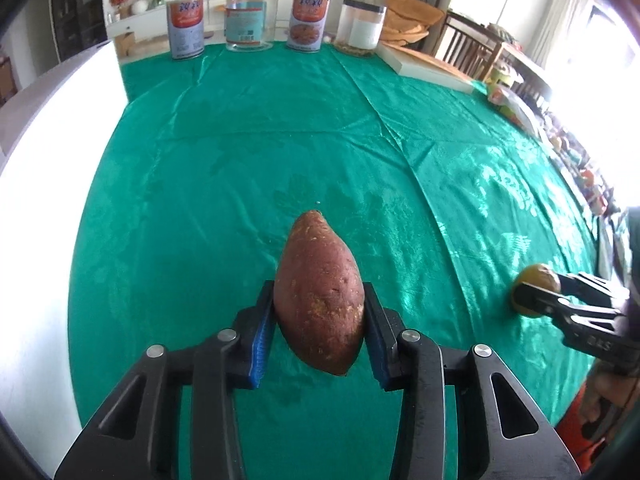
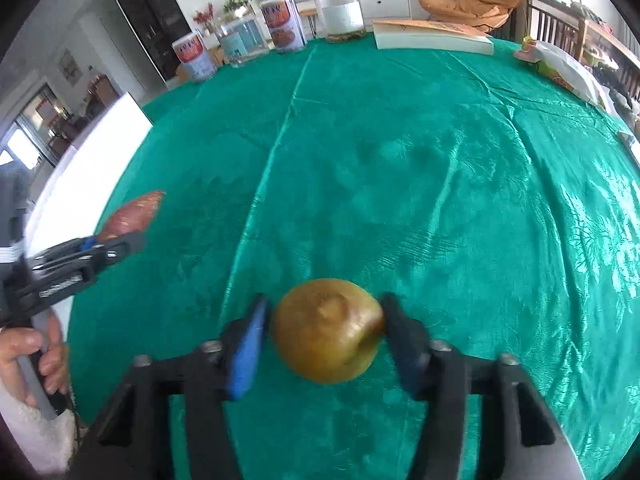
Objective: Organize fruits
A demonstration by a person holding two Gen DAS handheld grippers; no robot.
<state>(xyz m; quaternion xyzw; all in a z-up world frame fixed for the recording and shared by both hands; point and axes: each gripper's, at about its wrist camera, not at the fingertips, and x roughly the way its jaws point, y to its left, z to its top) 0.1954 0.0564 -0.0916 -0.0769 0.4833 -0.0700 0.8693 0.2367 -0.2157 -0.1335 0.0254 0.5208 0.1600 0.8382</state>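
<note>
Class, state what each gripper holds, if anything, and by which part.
The left gripper clamps a sweet potato across its widest middle; the right gripper clamps a round yellow-brown fruit at its opposite sides.

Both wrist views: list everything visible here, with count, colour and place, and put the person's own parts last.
sweet potato: 1, reddish brown, clamped in the left gripper, tip pointing away
onion: 1, yellow-brown, clamped in the right gripper
tablecloth: 1, shiny green, covering the table
tins: 2, pale with red labels, far edge of the table
clear jar: 1, blue label, between the tins
lidded container: 1, clear with white contents, right of the tins
book: 1, white-edged, far right of the table
plastic bags: several, mixed colours, right edge
left gripper: 1, black with blue pads
right gripper: 1, black with blue pads
hand: 1, gripping the left gripper's handle
</note>
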